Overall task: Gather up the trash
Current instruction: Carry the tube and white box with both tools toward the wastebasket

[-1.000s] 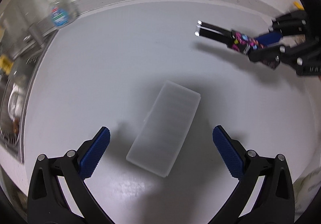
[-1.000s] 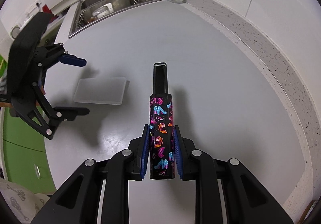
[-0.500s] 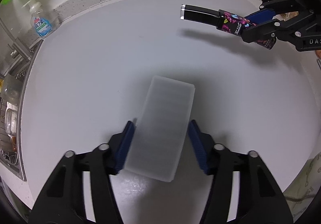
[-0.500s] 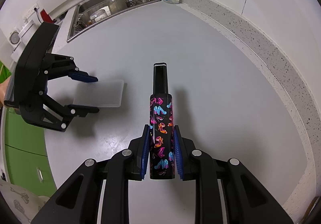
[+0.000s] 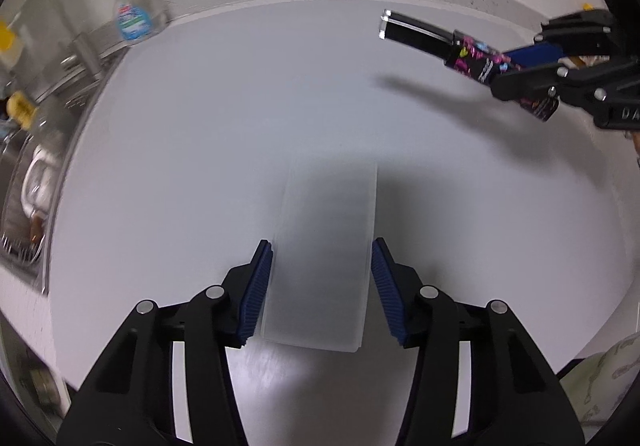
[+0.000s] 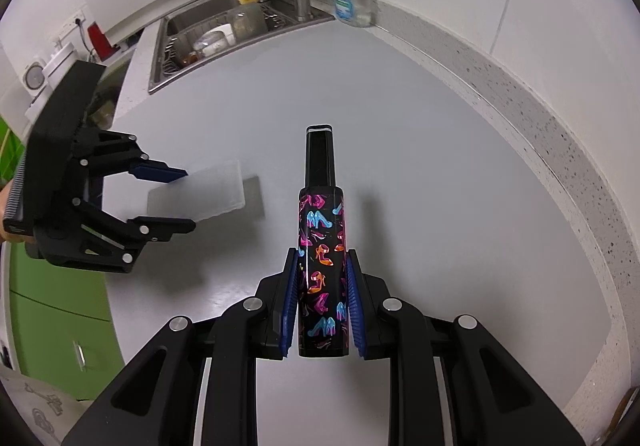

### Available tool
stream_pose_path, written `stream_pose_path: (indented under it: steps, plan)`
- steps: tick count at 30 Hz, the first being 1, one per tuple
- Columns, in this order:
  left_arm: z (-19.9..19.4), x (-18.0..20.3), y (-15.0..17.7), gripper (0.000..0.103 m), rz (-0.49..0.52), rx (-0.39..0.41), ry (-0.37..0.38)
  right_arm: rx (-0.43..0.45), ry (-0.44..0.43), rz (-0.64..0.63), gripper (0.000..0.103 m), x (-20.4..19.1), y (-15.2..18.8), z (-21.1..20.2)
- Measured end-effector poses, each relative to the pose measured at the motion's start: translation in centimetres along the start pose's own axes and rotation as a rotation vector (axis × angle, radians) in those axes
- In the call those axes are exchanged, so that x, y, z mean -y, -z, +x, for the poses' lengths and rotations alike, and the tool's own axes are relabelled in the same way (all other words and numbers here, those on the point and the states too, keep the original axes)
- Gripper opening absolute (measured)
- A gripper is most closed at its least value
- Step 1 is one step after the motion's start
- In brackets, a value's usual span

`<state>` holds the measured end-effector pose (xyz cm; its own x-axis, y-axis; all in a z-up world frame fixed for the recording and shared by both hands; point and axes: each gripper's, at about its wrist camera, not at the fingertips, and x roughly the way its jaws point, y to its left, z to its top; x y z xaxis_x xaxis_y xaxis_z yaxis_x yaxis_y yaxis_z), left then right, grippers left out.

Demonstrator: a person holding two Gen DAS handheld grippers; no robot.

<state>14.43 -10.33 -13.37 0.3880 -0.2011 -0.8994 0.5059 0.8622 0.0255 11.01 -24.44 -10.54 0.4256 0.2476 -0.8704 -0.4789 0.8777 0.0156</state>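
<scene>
Frosted, see-through plastic makes up the box (image 5: 324, 266), a flat oblong that sits between the pads of the left gripper (image 5: 322, 286). Its jaws are closing, and the blue pads already press its two long sides. In the right wrist view the box hangs clear of the grey worktop (image 6: 420, 118), with its shadow beneath it, so the grip seems to bear it.

It looks light and hollow, with thin walls that may bow under a hard squeeze, and its smooth faces could slip. The hold is near one end, so the far end may droop; a grip closer to the middle of the long sides would sit steadier.

The right gripper (image 6: 322, 302) is nearly closed on the tube (image 6: 322, 246), a black one printed with bright shoes and tipped by a narrow glossy cap. The pads clamp its lower body. It appears stiff and light, and its slick skin favours a hold on the wide printed part, not the cap.

A sink (image 6: 208, 42) and a soap bottle (image 6: 352, 2) stand at the worktop's far end.
</scene>
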Motion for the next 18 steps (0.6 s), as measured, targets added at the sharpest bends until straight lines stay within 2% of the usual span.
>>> stream_pose_path:
  steps: [5,11,18]
  plan:
    - [-3.1,-1.3,2.5,0.05,-0.077,0.024,-0.039,0.018,-0.014,-0.029,0.022,-2.7,-0.2,-0.2]
    - [-7.7,-3.5,7.2,0.05,-0.205,0.048,-0.107,0.036,-0.055,-0.076,0.022,-7.6,-0.8,0.0]
    - [-12.4,-6.6,15.5,0.05,-0.374,0.065,-0.185,0.053,-0.13,-0.167,0.022,-14.9,-1.3,0.3]
